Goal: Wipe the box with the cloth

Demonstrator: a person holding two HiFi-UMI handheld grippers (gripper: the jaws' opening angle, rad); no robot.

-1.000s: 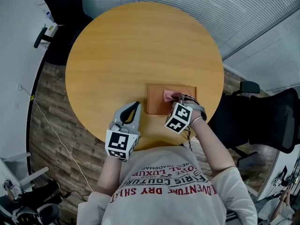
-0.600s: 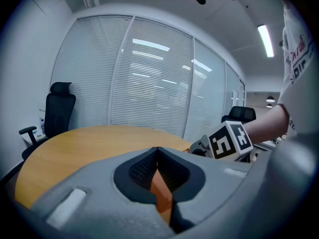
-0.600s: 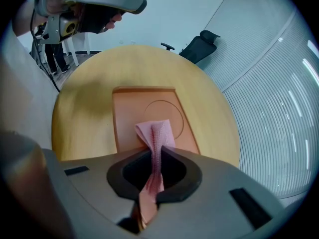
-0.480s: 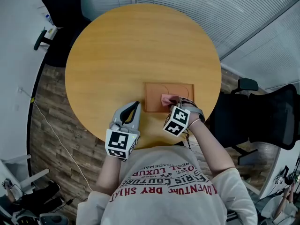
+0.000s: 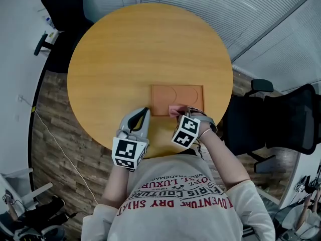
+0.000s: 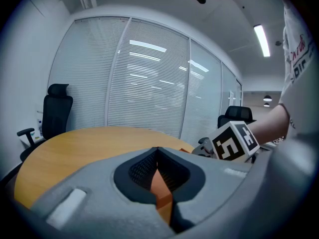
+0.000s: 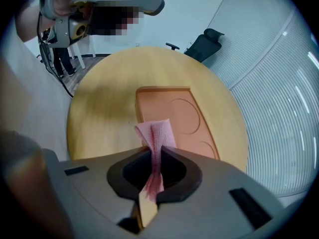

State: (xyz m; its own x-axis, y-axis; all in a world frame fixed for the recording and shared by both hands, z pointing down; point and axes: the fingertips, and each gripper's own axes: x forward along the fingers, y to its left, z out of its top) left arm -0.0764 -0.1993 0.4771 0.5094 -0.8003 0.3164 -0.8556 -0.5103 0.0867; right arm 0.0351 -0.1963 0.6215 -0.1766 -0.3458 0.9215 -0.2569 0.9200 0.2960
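Note:
A flat orange box [image 5: 185, 95] with two round outlines on its lid lies on the round wooden table [image 5: 135, 54], near the person's side. My right gripper [image 5: 180, 114] is shut on a pink cloth [image 5: 174, 110], which rests at the box's near edge. In the right gripper view the cloth [image 7: 155, 135] runs up from between the jaws of the right gripper [image 7: 154, 152] and fans out onto the box [image 7: 172, 108]. My left gripper [image 5: 145, 112] rests on the table left of the box, shut with nothing in it. In its own view the left gripper [image 6: 158, 150] faces the box's corner.
Black office chairs stand to the right [image 5: 286, 124] and at the upper left [image 5: 62, 4] of the table. A glass wall with blinds [image 5: 225, 9] runs behind. A cable [image 5: 55, 139] lies on the wooden floor at left.
My right gripper has drawn the pink cloth across the box lid toward the person, from the middle to the near edge. The left gripper has stayed where it was.

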